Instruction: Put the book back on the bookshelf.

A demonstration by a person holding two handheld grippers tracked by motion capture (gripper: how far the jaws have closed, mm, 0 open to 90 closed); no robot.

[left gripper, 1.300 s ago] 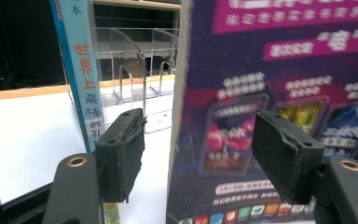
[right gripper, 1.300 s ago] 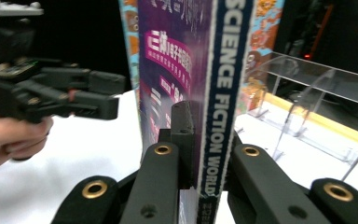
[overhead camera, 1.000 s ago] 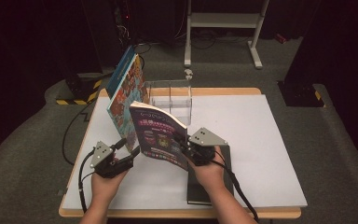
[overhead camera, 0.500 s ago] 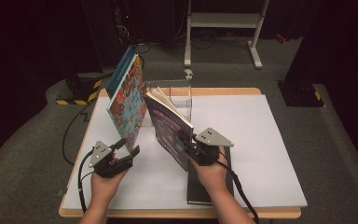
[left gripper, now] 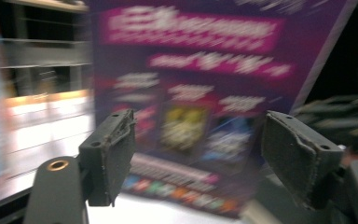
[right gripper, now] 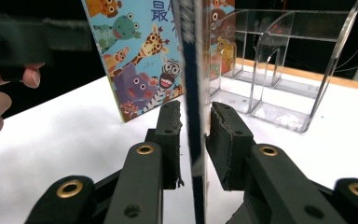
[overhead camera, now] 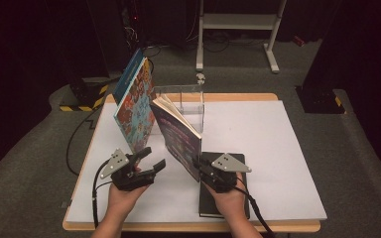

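So the clear acrylic book rack (overhead camera: 186, 101) at the back of the white table (overhead camera: 278, 148) has 2 books by it: the animal picture book (overhead camera: 135, 106) leans against its left side, and the purple book (overhead camera: 177, 135) stands upright in front, its far end at the rack's open slots. The right gripper (overhead camera: 199, 167) is clamped on that purple book's near edge. The left gripper (overhead camera: 151, 159) has let go, its jaws just widened with nothing between them, near the purple cover. A black notebook (overhead camera: 223, 201) lies flat under the right hand.
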